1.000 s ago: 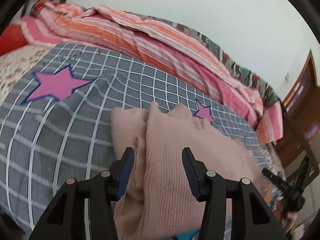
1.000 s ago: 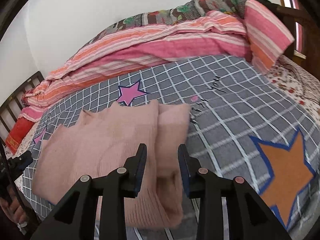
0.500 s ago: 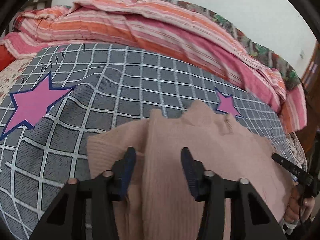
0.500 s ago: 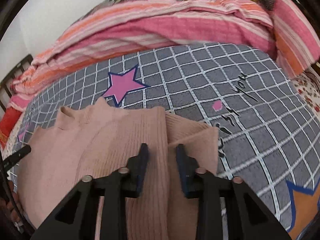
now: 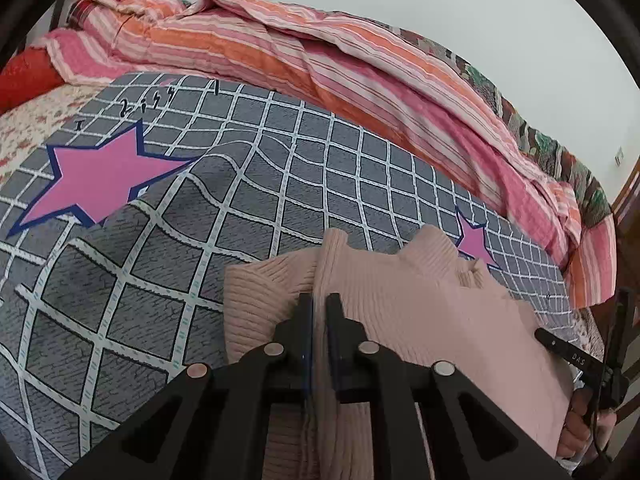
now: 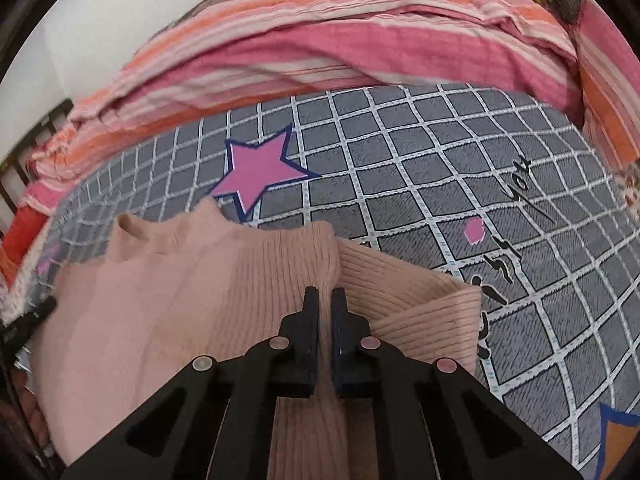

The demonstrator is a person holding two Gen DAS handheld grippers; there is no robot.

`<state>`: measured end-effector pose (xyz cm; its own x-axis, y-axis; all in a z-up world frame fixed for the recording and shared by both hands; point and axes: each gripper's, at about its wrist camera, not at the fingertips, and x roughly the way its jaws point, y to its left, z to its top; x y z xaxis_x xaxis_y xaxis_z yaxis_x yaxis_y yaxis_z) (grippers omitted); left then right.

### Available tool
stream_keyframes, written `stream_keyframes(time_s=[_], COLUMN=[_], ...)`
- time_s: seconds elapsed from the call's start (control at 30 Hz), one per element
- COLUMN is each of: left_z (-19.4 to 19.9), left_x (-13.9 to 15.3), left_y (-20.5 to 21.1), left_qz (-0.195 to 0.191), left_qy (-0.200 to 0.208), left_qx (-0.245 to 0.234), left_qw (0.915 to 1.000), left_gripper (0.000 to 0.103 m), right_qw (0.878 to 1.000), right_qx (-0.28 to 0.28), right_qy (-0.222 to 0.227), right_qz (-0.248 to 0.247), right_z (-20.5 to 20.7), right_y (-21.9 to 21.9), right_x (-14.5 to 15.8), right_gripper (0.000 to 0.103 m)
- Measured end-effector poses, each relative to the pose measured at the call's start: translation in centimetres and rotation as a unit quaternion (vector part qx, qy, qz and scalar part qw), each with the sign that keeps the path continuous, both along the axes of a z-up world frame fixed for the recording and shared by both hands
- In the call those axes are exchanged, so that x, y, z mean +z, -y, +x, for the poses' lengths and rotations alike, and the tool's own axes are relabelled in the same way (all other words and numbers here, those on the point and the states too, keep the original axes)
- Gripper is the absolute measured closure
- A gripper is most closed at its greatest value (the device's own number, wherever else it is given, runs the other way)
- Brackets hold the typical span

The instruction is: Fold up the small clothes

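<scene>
A pale pink ribbed sweater lies on a grey checked bedsheet with pink stars. My left gripper is shut on the sweater's left edge, where the sleeve folds out beside it. In the right wrist view the same sweater shows with its collar at the far side. My right gripper is shut on the sweater's right edge, next to the other sleeve. The right gripper also shows at the far right of the left wrist view.
A striped pink and orange quilt is bunched along the far side of the bed, also in the right wrist view. A red pillow lies at the headboard. A floral sheet shows at the left edge.
Both grippers went from open to shut on the sweater's side edges. Both views have tipped down and moved closer to the sweater.
</scene>
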<state>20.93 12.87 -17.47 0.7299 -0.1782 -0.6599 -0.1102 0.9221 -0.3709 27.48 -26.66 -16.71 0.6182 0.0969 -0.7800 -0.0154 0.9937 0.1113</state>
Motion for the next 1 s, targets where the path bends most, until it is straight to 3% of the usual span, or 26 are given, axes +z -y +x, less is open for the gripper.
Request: stream_keyframes(time_s=[0.13,0.2,0.27,0.3,0.4,0.5,0.6,0.7,0.83,0.9,1.0], left_z=[-1.0,-1.8,-2.7,-2.9,-2.8,-2.0,-1.1,-0.5,0.1,0.1,-0.1], left_x=[0.8,1.3,1.9,2.1,1.9,0.4,-0.8,-1.3,-1.7,-1.8,-1.9], left_y=[-0.5,-1.4,-2.8,-3.4,-5.1,-7.3,-8.6,-8.6,-7.5,-7.4,-8.2], left_qz=[-0.001,-0.014,-0.022,-0.015,0.025,0.008,0.014,0.041,0.084,0.086,0.060], left_qy=[0.011,0.023,0.042,0.047,0.035,0.012,0.010,0.018,0.026,0.025,0.030], left_qx=[-0.019,-0.017,-0.005,0.005,0.040,0.050,0.059,0.054,0.041,0.040,0.039], left_qw=[0.9998,0.9995,0.9989,0.9988,0.9983,0.9986,0.9981,0.9975,0.9953,0.9952,0.9970], left_gripper=[0.091,0.082,0.055,0.049,0.049,0.049,0.049,0.049,0.044,0.044,0.044], right_qw=[1.000,1.000,0.999,0.999,0.997,0.995,0.994,0.990,0.991,0.992,0.993], right_qx=[-0.009,-0.017,-0.005,0.003,0.046,0.085,0.108,0.110,0.094,0.087,0.076], right_qy=[0.005,0.019,0.040,0.048,0.065,0.047,0.021,0.020,-0.013,-0.024,-0.023], right_qz=[-0.017,-0.017,-0.015,-0.015,-0.008,0.005,-0.017,-0.082,-0.091,-0.088,-0.087], right_z=[-0.8,-1.8,-2.9,-3.3,-4.4,-4.4,-4.0,-3.6,-1.6,-0.4,0.6], right_y=[-0.6,-1.0,-2.3,-3.1,-6.5,-9.2,-11.8,-13.8,-14.2,-14.1,-14.3], right_x=[1.1,2.1,3.4,3.8,4.4,3.4,1.1,-0.1,-0.6,-1.0,-1.4], right_gripper=[0.089,0.084,0.067,0.065,0.065,0.065,0.065,0.065,0.065,0.065,0.065])
